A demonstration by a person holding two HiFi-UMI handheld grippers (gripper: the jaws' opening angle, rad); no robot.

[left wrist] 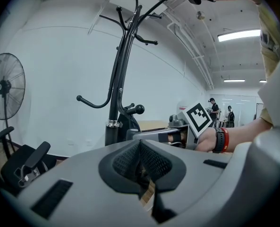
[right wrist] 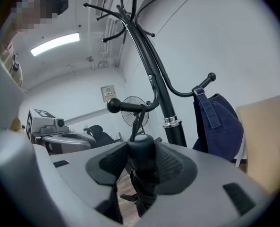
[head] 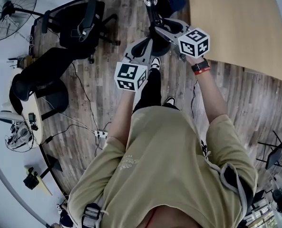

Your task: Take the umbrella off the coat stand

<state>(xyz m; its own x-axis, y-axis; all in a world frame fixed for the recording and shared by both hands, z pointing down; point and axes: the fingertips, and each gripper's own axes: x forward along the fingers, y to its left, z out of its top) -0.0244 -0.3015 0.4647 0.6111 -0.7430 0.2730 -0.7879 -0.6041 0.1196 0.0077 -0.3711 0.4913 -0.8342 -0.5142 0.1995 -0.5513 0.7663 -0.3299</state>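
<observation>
The black coat stand (right wrist: 164, 103) rises close in front of both grippers, also seen as the coat stand (left wrist: 115, 98) in the left gripper view. A folded black umbrella (right wrist: 140, 167) hangs by its strap from a ball-tipped hook (right wrist: 114, 105). My right gripper (right wrist: 140, 157) is shut on the umbrella's handle, just below that hook. My left gripper (left wrist: 140, 150) is beside it, its pads together with nothing between them, a little short of the pole. From the head view the right gripper (head: 163, 31) reaches further toward the stand than the left gripper (head: 144, 45).
A blue bag (right wrist: 218, 119) hangs from another hook on the stand. A standing fan (head: 10, 11) and two black office chairs (head: 81, 23) are at the left. A wooden table (head: 240, 27) is at the right. Cables and a power strip (head: 101, 134) lie on the floor.
</observation>
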